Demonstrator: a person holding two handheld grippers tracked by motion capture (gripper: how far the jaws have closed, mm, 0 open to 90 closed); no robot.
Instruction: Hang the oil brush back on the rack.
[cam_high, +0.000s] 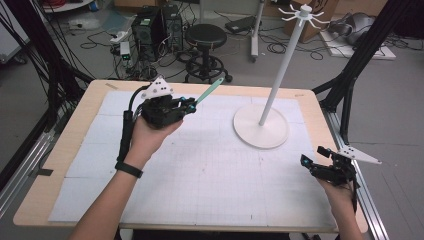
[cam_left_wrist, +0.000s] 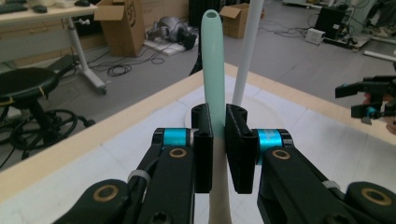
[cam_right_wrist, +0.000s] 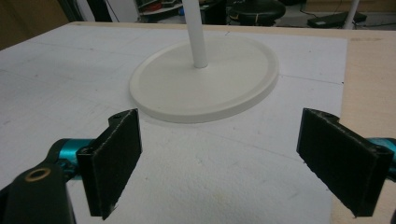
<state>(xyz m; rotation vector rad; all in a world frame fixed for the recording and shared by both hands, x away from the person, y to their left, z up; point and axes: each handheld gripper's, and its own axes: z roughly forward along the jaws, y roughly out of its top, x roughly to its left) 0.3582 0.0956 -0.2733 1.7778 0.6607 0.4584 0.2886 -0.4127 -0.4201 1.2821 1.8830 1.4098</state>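
One smooth mint utensil handle (cam_left_wrist: 214, 70), rounded, hollow-tipped

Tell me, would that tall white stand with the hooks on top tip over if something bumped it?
Probably not from a light bump: the stand has a broad round base flat on the table. Its thin pole rises high to the hooks, so a knock near the top would likely sway it or tip it.

Black two-jaw left gripper (cam_high: 187, 104) with cyan collars, brass-ringed pivots, grey three-cornered plate, black cable. Same build on the right gripper (cam_high: 314, 158), lower right. Black wristband (cam_high: 128, 169) at lower left.
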